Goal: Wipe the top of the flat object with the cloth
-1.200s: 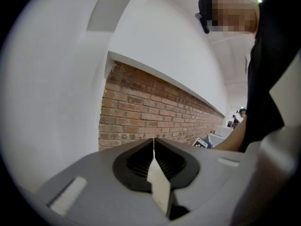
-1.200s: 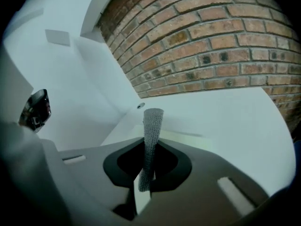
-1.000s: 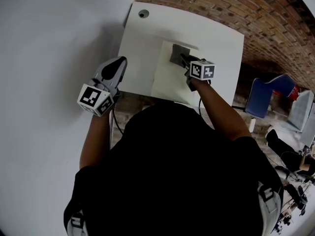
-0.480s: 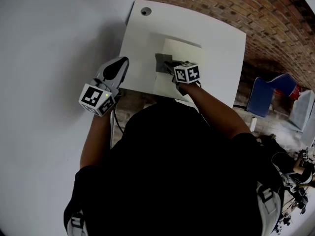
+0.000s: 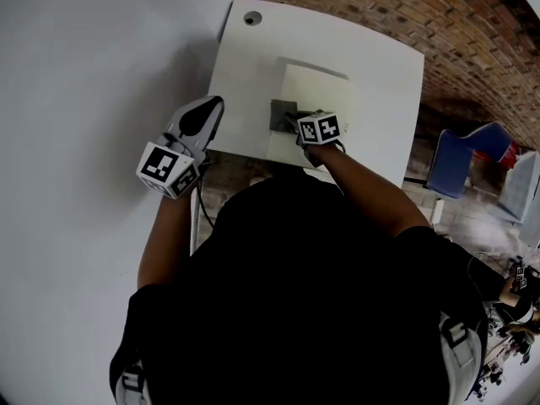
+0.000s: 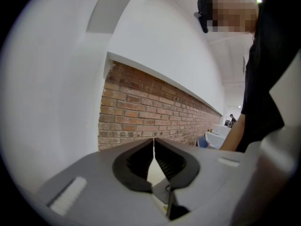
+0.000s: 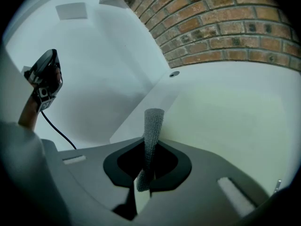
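The right tool (image 5: 294, 121) is pinching the grey cloth (image 5: 281, 114) tightly between its jaws. Compared with one second ago, it has dragged the cloth from the far part of the flat object (image 5: 325, 91) to the near left part, so one wiping stroke is probably ending. The cloth is now lying at the object's left edge, close to the front edge of the desk (image 5: 245, 57). Free room is remaining only to the right and the far side. The left tool (image 5: 205, 112), with its jaws together and empty, is hanging beside the desk.
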The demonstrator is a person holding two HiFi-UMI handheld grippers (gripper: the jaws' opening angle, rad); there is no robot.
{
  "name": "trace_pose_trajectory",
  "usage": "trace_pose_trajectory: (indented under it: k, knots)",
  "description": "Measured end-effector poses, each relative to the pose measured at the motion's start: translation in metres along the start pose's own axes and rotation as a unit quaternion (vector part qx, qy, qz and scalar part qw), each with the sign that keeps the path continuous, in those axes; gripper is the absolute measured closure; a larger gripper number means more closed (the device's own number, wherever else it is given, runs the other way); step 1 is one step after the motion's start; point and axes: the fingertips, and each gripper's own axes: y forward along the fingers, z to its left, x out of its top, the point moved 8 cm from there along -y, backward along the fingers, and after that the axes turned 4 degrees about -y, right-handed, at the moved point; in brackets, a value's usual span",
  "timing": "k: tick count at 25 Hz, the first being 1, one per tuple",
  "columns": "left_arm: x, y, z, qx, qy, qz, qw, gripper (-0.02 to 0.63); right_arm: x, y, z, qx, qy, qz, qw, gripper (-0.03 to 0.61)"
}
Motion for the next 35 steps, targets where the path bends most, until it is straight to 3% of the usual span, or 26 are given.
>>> trace_pose_trajectory:
  k: [16, 35]
  knots:
    - [-0.002, 0.004, -0.004, -0.026, 0.009, -0.002, 0.9996, 0.607, -0.038, -0.038, -0.035, -0.065, 0.037, -0.005, 0.997, 0.569]
    - [-0.002, 0.010, -0.007, -0.046, 0.012, -0.001, 0.9989, 0.607, -0.076, -0.101, -0.094, -0.155, 0.079, -0.020, 0.985, 0.569]
